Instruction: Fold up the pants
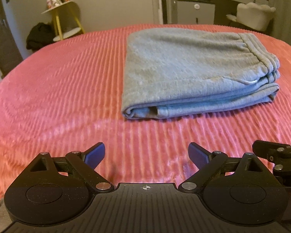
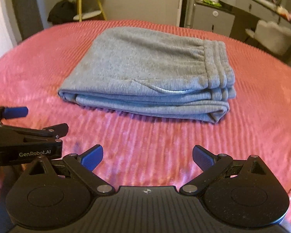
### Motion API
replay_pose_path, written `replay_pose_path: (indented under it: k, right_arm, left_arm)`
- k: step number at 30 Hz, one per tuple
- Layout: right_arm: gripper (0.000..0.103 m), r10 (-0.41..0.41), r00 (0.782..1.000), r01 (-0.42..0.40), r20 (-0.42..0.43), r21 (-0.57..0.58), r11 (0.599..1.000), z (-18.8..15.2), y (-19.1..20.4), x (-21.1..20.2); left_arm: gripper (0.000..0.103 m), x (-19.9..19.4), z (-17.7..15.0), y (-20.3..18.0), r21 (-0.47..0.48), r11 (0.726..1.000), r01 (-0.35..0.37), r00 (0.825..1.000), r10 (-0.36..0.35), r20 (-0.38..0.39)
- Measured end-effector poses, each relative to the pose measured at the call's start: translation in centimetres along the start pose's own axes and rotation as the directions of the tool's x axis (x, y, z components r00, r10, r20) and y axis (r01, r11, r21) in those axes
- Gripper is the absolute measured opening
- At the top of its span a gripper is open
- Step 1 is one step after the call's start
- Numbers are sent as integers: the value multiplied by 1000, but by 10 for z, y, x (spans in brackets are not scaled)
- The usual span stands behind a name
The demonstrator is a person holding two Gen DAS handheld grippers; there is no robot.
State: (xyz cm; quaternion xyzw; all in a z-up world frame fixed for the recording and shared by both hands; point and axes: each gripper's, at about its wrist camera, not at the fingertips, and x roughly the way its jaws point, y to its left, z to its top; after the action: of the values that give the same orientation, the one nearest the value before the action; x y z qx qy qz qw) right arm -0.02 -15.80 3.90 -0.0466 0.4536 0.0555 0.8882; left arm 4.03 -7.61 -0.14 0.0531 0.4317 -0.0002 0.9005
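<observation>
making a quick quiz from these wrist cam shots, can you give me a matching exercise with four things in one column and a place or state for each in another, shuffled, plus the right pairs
Things
1. folded grey fleece pants
2. pink ribbed bedspread
3. left gripper
4. yellow-legged round side table

Places or states
A. stands on the floor beyond the bed's far edge
B. lies in a stacked bundle, elastic waistband on top at the right end
C. covers the bed under everything
D. open and empty, held short of the bundle

Pairs: 1-B, 2-C, 3-D, 4-A
</observation>
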Motion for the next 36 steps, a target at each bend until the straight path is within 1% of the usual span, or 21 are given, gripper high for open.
replay_pose_path:
  k: [2,7,10,13,15,20,26,32,36]
  right_arm:
    - [99,-10,1000,10,6,-19,1000,1,1,1]
    - [99,-21,1000,21,-2,1,1000,7,-1,13]
    - [99,-71,997,71,13,4,997,12,-2,21]
    - [99,-131,991,131,36,6,991,15,-2,30]
    - [99,-153,987,152,44,12,988,16,-4,34]
    - [99,-127,992,126,25,31,992,16,-9,39]
    - [99,-135,990,135,33,8,991,13,-5,39]
    - [99,-148,988,148,41,-6,989,12,-3,37]
    - [99,-154,987,154,43,-2,988,12,-4,37]
  left_arm:
    - [96,3,1,2,-14,1000,13,1000,-14,-20]
    - [96,11,7,8,-67,997,27,998,-30,-48]
    - [96,17,10,8,-84,996,32,998,-37,-60]
    - [96,22,11,5,-72,997,20,998,-25,-65]
    - [96,25,12,3,-64,998,16,997,-21,-71]
    - [96,28,12,1,-54,998,24,997,-28,-70]
    - [96,28,10,-2,-40,999,27,997,-30,-74]
    - [96,27,9,2,-64,997,41,996,-46,-75]
    - [96,27,9,3,-70,997,36,996,-41,-75]
